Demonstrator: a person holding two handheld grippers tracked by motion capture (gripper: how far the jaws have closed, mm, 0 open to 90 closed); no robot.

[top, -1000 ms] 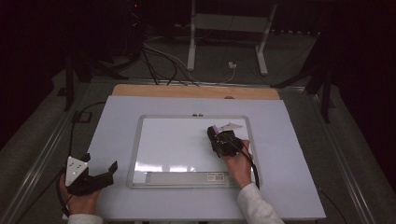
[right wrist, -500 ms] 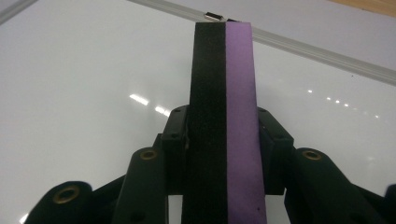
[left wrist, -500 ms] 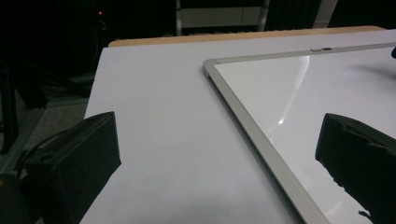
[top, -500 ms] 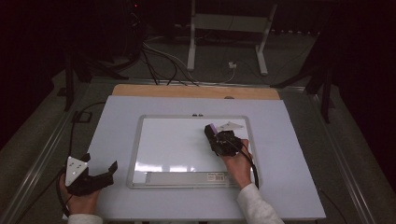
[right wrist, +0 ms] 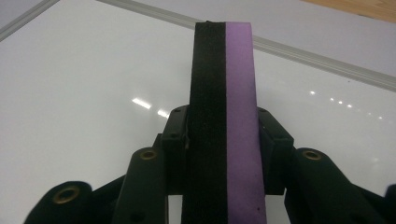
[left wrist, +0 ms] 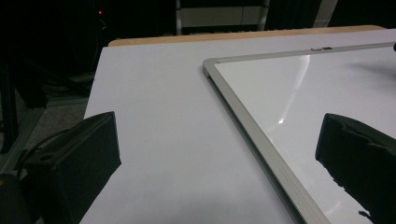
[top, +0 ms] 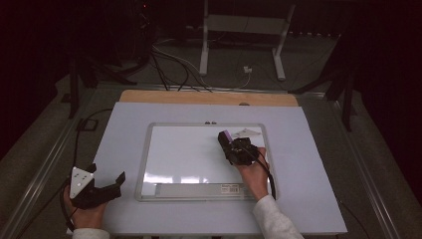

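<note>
In the high view, an eraser (top: 225, 136) is pinched by the right gripper (top: 234, 147) over the whiteboard (top: 189, 154) near its far right corner, apparently for wiping. The left gripper (top: 107, 186), jaws spread, is parked at the table's (top: 308, 149) near left edge.

In the left gripper view, nothing is held between the jaws.

In the right gripper view, the eraser (right wrist: 226, 116) is clamped edge-up.

Purple-and-black eraser (right wrist: 224, 116) on edge over whiteboard (top: 189, 154), clamped in right claw (top: 230, 143).
</note>
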